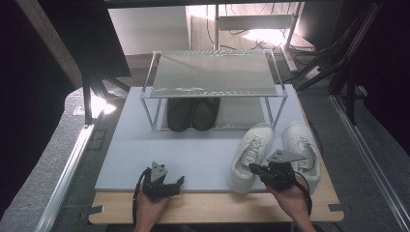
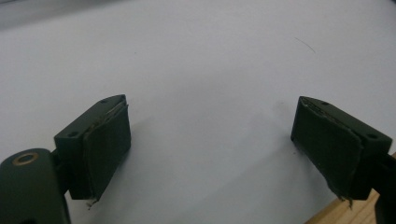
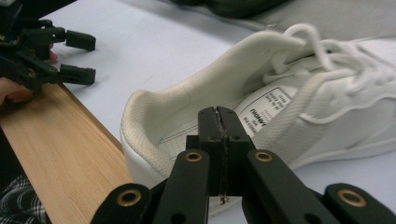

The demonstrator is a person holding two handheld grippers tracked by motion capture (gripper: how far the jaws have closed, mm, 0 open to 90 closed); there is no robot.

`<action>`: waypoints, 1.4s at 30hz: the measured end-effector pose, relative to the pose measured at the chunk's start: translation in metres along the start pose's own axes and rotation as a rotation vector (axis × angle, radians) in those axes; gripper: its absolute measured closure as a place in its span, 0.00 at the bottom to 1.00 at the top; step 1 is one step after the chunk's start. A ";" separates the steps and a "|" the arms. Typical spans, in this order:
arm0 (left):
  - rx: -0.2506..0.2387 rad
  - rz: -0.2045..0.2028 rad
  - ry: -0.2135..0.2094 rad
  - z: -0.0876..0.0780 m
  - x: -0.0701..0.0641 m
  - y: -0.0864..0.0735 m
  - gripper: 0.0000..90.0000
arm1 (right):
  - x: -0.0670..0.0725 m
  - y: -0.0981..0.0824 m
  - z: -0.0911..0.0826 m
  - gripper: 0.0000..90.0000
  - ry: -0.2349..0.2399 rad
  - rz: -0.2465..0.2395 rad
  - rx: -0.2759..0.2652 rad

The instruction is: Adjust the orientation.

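Observation:
Two white sneakers lie on the pale mat [image 1: 193, 154] at the right: one [image 1: 249, 154] nearer the middle, the other [image 1: 302, 145] beside it. My right gripper [image 1: 252, 167] is shut with nothing between its jaws; in the right gripper view its tips [image 3: 219, 112] hang just over the heel opening of the nearer sneaker [image 3: 303, 93]. My left gripper [image 1: 180, 185] rests at the mat's front edge, open and empty, its jaws wide apart over bare mat [image 2: 212, 100]. It is also seen from the right gripper view [image 3: 95, 58].
A metal two-shelf rack [image 1: 212, 75] stands at the back of the mat. A pair of dark shoes [image 1: 180, 113] [image 1: 205, 113] sits on its lower shelf. The wooden table edge [image 1: 208, 208] runs along the front. Dark stands and cables surround the table.

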State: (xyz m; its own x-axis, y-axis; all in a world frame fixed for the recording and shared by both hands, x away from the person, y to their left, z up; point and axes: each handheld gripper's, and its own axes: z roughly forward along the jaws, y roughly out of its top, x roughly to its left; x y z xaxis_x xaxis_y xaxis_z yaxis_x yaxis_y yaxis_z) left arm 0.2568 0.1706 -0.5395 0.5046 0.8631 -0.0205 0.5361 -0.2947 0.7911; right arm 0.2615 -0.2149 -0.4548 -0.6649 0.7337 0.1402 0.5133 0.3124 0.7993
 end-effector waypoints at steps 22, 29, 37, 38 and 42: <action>0.000 -0.002 0.001 0.000 0.000 0.000 0.13 | -0.012 -0.013 -0.007 1.00 -0.006 0.013 -0.003; 0.000 -0.001 0.001 0.000 0.000 0.000 0.13 | -0.018 -0.016 -0.013 1.00 -0.036 0.015 0.013; 0.000 -0.003 0.004 0.000 0.000 0.000 0.13 | -0.029 -0.021 -0.025 1.00 -0.078 0.021 0.016; 0.000 -0.003 0.004 0.000 0.000 0.000 0.13 | -0.031 -0.022 -0.026 1.00 -0.083 0.022 0.018; 0.000 -0.003 0.004 0.000 0.000 0.000 0.13 | -0.030 -0.022 -0.028 0.99 -0.100 0.027 0.022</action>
State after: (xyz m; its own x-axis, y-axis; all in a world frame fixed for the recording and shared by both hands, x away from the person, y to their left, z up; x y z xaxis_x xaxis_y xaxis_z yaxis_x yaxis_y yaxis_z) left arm 0.2566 0.1701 -0.5394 0.5000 0.8658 -0.0206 0.5378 -0.2918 0.7909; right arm 0.2550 -0.2606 -0.4604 -0.5935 0.7984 0.1016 0.5428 0.3038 0.7830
